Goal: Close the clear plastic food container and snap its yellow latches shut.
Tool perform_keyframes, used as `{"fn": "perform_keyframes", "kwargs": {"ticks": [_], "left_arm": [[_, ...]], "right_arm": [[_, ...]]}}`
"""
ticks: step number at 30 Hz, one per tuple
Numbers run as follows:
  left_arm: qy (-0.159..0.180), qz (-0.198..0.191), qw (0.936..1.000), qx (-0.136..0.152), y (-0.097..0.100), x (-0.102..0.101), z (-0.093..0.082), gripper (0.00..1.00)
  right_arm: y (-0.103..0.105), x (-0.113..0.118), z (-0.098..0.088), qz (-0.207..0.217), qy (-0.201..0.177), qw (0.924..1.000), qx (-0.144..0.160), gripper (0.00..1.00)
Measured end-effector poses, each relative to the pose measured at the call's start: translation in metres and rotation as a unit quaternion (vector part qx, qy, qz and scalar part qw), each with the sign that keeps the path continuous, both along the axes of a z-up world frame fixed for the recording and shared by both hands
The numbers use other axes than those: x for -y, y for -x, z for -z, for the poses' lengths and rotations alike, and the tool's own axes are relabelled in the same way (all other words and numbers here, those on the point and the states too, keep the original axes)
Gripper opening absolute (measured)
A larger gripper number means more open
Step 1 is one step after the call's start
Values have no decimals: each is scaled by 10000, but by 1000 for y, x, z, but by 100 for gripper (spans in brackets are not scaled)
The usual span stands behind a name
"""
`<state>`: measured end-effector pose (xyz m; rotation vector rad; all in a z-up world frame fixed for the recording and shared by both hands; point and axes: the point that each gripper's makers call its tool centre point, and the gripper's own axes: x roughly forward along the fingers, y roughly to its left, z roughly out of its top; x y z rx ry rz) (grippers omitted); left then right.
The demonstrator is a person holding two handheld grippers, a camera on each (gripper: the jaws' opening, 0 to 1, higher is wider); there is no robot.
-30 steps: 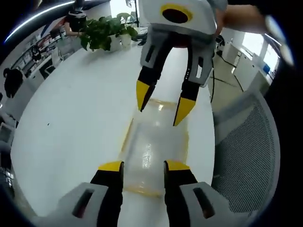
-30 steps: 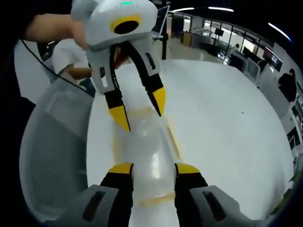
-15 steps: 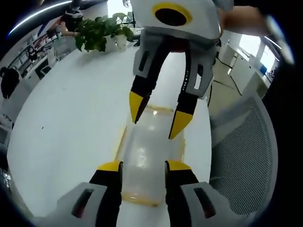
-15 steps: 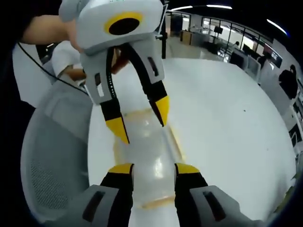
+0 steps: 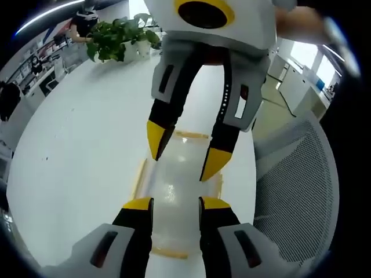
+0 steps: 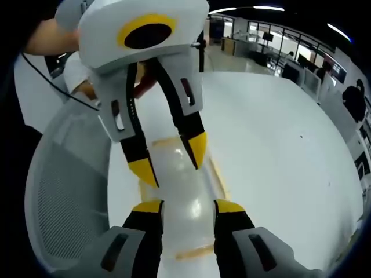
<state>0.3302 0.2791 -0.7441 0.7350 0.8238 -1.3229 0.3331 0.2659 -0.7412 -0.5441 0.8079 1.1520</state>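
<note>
container (image 5: 174, 191): clear, yellow-edged, flat on the white table (image 5: 81, 145)
left gripper (image 5: 174, 204): jaws spread above it
right gripper (image 6: 188, 207): jaws spread above it

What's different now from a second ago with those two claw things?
The left gripper and right gripper have drawn closer together over the clear container, each looming larger in the other's view. Both jaws stay open, gripping nothing; the container lies unmoved on the white table.

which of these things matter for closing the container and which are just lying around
For the job:
- container, lid down, on the table
- yellow latches along its edges
- left hand-held gripper, open, at one end
- right hand-held gripper, open, at the other end

Lying about:
- potted plant at the table's far side
- mesh chair beside the table
</note>
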Motion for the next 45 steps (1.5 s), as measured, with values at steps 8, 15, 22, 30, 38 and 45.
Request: {"fn": "perform_keyframes", "kwargs": {"ticks": [8, 15, 22, 30, 38, 45], "left_arm": [[-165, 75, 9998, -46, 3, -4, 8, 30], [-185, 139, 9997, -11, 4, -2, 8, 29], [-230, 152, 9996, -60, 5, -5, 10, 28], [-189, 132, 9997, -69, 5, -5, 11, 28], [-109, 101, 9996, -246, 11, -2, 10, 37], [-254, 286, 9993, -50, 13, -2, 12, 40]], "right_arm": [[0, 0, 5, 29, 50, 10000, -30, 33], [2, -8, 4, -88, 21, 10000, 20, 32], [3, -12, 5, -101, 36, 9999, -45, 32], [6, -7, 16, -207, 257, 9994, -39, 31], [1, -7, 15, -184, 237, 9995, 66, 34], [-11, -9, 11, -183, 212, 9994, 225, 39]]}}
